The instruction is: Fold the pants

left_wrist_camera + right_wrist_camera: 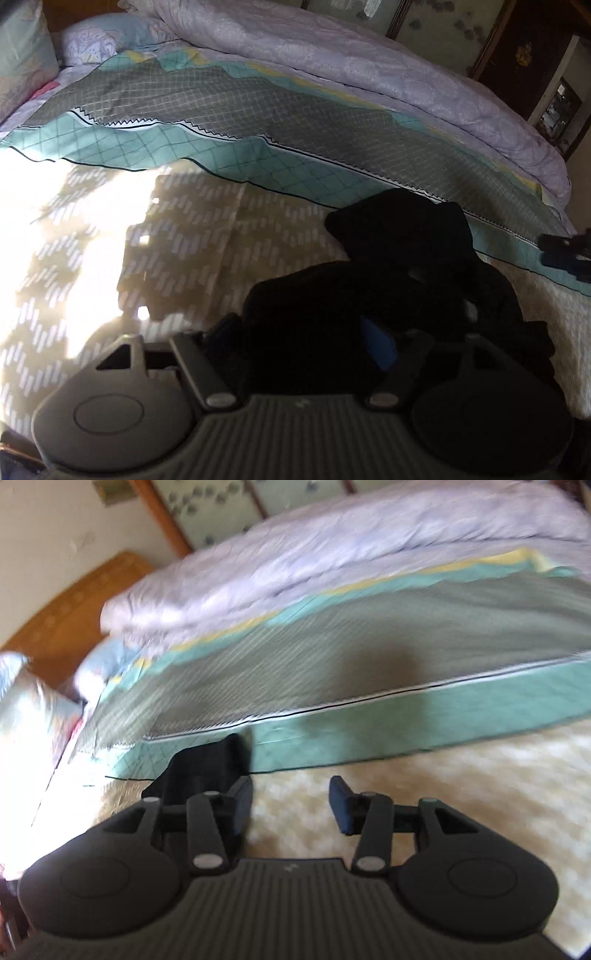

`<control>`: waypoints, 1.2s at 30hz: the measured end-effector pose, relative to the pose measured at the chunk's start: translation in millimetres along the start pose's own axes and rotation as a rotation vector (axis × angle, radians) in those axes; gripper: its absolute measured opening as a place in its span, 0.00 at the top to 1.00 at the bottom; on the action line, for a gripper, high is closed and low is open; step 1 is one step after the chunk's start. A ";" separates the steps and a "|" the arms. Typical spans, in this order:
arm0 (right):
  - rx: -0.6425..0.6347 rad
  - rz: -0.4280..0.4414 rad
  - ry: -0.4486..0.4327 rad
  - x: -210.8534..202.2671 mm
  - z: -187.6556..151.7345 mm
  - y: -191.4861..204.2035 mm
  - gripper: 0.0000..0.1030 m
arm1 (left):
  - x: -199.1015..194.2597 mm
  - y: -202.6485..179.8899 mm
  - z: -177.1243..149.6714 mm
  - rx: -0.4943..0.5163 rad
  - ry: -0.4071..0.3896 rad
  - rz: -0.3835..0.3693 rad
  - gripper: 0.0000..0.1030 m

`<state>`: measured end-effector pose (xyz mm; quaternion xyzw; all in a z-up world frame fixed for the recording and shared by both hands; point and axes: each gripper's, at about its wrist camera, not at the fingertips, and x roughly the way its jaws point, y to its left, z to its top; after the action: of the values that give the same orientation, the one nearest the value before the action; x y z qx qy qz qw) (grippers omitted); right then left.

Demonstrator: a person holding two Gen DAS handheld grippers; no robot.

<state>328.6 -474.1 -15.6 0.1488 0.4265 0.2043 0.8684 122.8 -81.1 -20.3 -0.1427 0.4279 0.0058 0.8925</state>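
Black pants (pixel 399 280) bunched on the bed, straight in front of the left gripper (pixel 306 354).

The pants lie in a dark heap on the beige sheet (pixel 207 251), their near folds right up against the left gripper's fingers, one blue pad (pixel 376 349) showing among the cloth; whether the pads press on it I cannot tell. In the right wrist view a corner of the pants (pixel 210 768) sits just left of the right gripper (pixel 291 805), whose jaws stand apart with only bare sheet between them. Beyond the pants runs the edge of a teal and grey quilt (pixel 229 110), with a lilac duvet (pixel 369 62) rolled behind it and a pillow (pixel 107 37) far left. Left of the left gripper the sheet lies open, part of it washed out by sun.
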 end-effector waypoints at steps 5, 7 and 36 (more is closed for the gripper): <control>0.070 0.086 0.136 93.0 2.9 31.3 0.48 | -26.9 4.5 -18.2 -0.035 -0.066 -0.085 0.80; 0.044 0.078 0.152 104.7 -4.6 49.3 0.76 | -58.3 3.5 -29.0 -0.062 -0.141 -0.114 0.80; 0.324 -0.715 -0.285 -316.4 -148.7 -177.5 0.41 | -201.7 25.6 -120.8 -0.292 -0.322 -0.124 0.81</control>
<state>75.0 -768.9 34.7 0.1528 0.3535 -0.2024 0.9004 -100.4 -65.4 56.0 -0.2937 0.2650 0.0352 0.9177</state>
